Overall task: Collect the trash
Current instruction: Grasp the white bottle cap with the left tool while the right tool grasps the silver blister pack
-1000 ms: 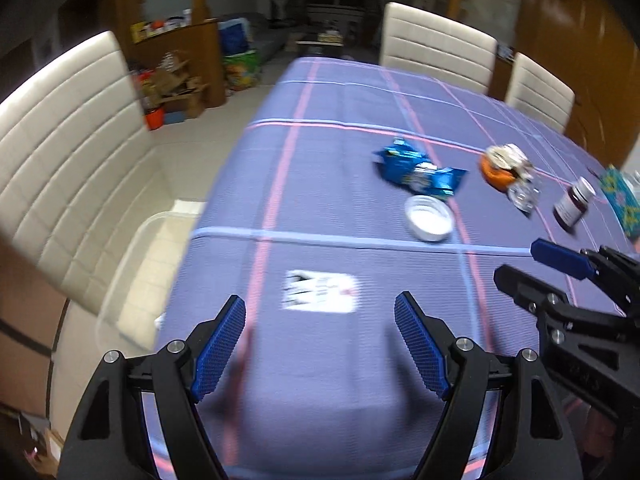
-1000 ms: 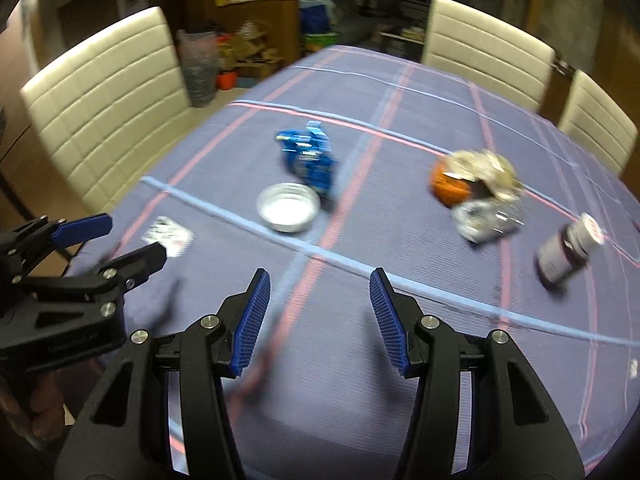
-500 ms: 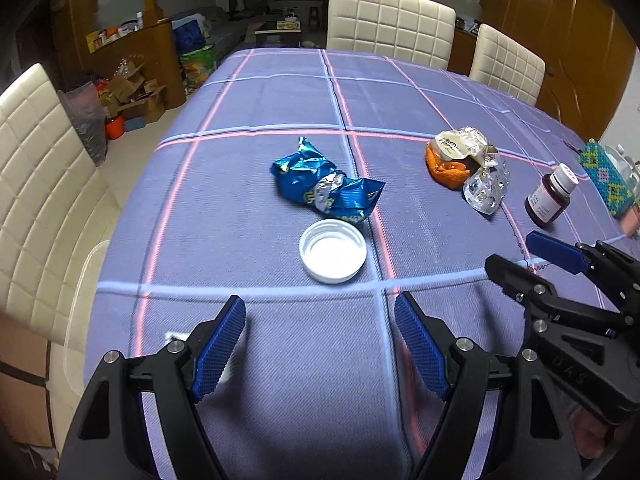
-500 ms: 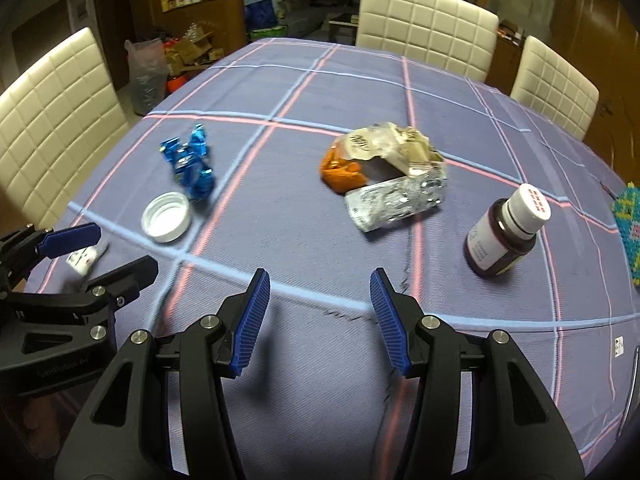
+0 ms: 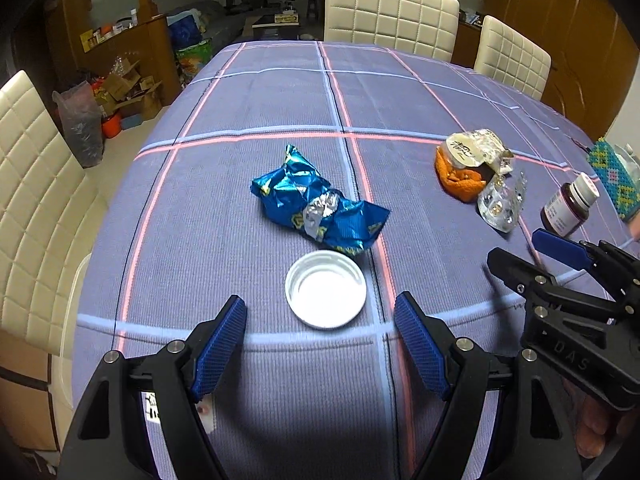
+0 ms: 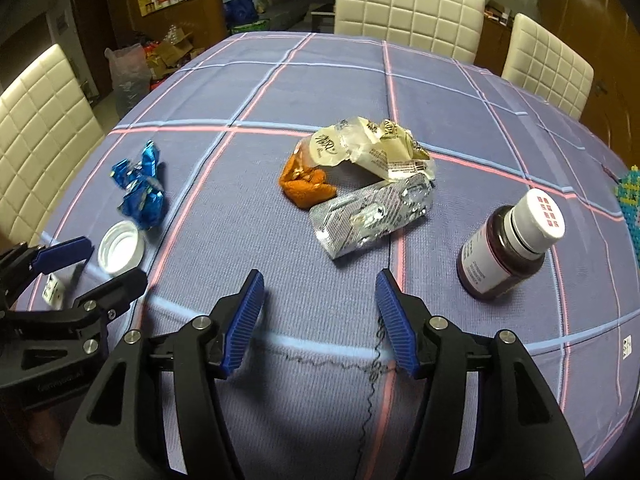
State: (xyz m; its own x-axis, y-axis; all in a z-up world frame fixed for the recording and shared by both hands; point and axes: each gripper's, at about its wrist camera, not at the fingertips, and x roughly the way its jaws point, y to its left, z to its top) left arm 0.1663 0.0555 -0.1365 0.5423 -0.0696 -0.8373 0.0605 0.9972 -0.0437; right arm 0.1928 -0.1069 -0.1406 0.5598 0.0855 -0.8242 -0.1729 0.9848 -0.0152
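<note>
A blue-purple checked tablecloth [image 5: 240,240] is being used as the surface on which the trash is lying. A crumpled blue foil wrapper [image 5: 316,204] is being shown near the middle, with a white lid [image 5: 326,289] lying open side up just in front of it. An orange-and-cream snack bag [image 6: 356,156] is being touched by a silver blister pack [image 6: 372,214]. A brown bottle [image 6: 508,248] with a white cap is being seen tilted over to their right. The left gripper [image 5: 320,344] is being held wide, nothing between its jaws, the lid just ahead. The right gripper's [image 6: 320,320] jaws are being opened, empty, the blister pack just beyond. A small printed slip [image 6: 52,288] is being partly hidden at the table's near left edge.
</note>
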